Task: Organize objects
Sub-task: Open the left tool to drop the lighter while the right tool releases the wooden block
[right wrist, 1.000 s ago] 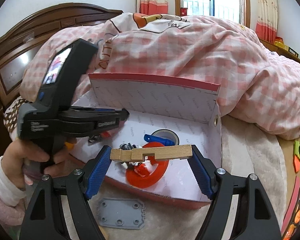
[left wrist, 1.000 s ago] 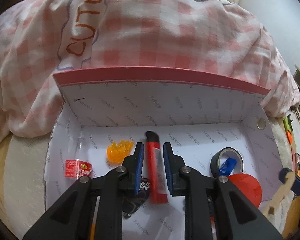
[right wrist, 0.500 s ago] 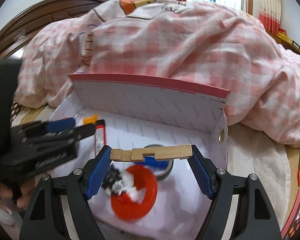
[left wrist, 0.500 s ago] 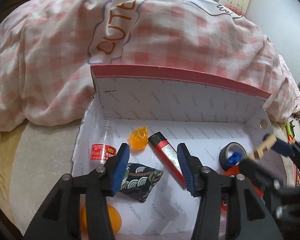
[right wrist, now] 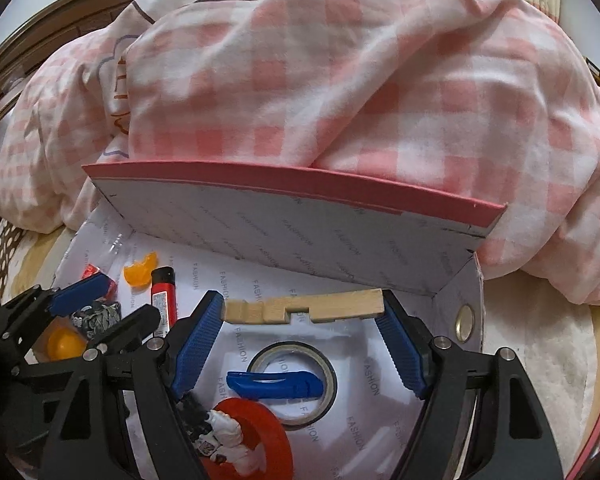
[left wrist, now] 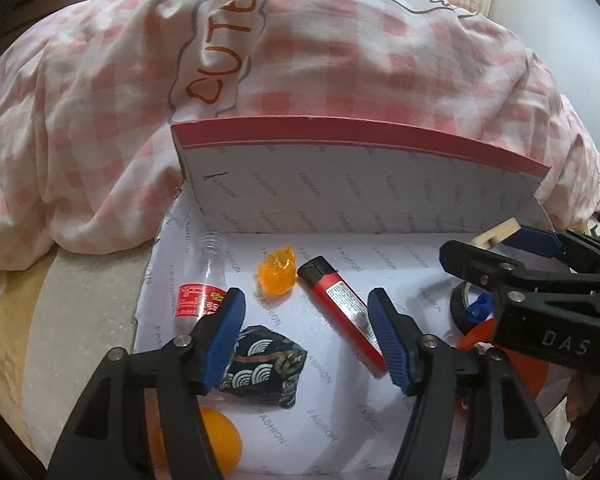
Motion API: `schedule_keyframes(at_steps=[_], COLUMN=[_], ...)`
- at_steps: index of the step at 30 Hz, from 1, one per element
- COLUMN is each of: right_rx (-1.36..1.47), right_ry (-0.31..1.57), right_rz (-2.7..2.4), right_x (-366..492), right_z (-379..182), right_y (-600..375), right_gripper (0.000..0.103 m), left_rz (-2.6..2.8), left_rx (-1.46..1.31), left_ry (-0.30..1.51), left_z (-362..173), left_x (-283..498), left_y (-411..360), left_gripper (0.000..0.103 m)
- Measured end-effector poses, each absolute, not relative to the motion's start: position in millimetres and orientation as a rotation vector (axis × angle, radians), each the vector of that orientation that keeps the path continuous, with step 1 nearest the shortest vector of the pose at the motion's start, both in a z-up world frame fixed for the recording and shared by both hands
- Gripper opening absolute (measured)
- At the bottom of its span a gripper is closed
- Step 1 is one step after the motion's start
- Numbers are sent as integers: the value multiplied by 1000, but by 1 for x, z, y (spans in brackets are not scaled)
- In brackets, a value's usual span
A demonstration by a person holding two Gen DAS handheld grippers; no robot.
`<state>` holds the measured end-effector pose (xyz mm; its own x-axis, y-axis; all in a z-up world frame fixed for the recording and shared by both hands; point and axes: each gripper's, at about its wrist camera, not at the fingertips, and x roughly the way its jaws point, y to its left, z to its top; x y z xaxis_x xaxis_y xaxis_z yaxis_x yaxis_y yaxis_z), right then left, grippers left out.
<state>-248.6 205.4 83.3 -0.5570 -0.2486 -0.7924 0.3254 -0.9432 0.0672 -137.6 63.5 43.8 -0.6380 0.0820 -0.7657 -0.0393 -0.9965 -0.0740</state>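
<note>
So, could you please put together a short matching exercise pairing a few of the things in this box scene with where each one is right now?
Things:
1. wooden block
2. red lighter
3. blue clip
4. orange ball

Places:
A. lying across the tape roll
B. box floor, beside the patterned pouch
C. box's near left corner
D. clamped in the right gripper

Pairs: 1-D, 2-B, 3-A, 4-C

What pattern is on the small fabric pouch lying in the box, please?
Dark navy with white wave arcs on the fabric pouch; the left wrist view shows it best.
</note>
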Motion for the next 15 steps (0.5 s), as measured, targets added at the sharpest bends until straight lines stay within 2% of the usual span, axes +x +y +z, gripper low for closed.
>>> schedule_keyframes(at_steps=[4,15], right_rx=[1242,1155], right_ry=[127,58], right_rz=[-2524,-2560], right_x=[-246,-218], right_z=[82,106], right_y=[206,217], right_gripper=[81,81], left_rz=[2772,2750], left_rx=[-1309,-1289], left_ry=[-69,-124], left_z=[43,53], left_x=[-133,-104], left_y=[67,65], left_gripper=[70,70])
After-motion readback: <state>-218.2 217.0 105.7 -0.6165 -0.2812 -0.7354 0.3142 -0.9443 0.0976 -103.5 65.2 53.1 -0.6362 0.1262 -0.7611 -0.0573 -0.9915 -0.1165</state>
